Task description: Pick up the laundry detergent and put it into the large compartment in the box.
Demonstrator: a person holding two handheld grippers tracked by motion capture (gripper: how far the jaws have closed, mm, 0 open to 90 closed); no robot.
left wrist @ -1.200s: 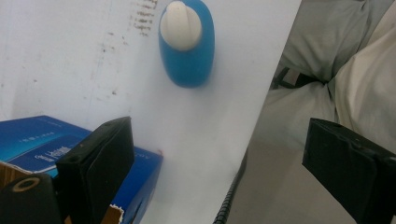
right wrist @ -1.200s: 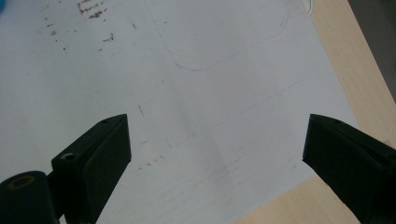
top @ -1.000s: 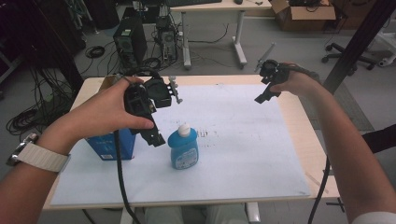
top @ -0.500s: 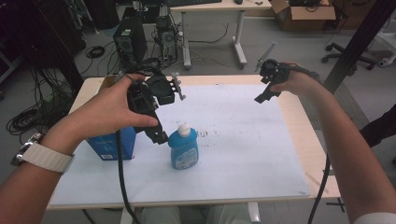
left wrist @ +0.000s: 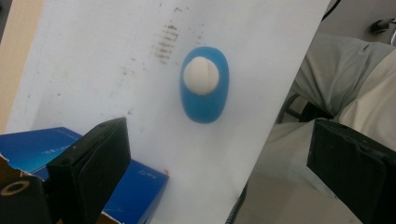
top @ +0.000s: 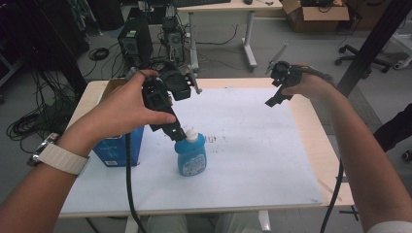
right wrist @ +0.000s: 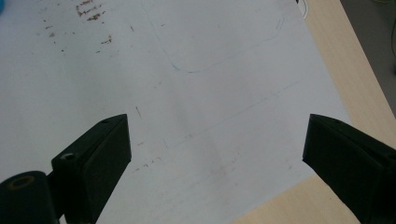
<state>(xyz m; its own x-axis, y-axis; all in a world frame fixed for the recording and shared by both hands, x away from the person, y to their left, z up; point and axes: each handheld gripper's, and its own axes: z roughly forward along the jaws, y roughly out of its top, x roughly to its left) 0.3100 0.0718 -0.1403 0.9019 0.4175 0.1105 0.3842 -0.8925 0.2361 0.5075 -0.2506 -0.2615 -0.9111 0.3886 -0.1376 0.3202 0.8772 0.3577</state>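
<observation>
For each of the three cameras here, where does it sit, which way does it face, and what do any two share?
High view: above the person's side, looking forward and down on the table; both forearms, left gripper and right gripper show.
Left gripper view: rides the left gripper, looking down on the blue bottle and blue box; open jaws and the person's legs show.
Right gripper view: rides the right gripper, facing the white sheet; open jaws show.
Shared: bottle, box, sheet.

Seen from above, the blue plastic bottle with a white cap [left wrist: 204, 86] stands clear beyond the wide-apart left tongs [left wrist: 219, 158], near a blue cardboard box [left wrist: 135, 186].
</observation>
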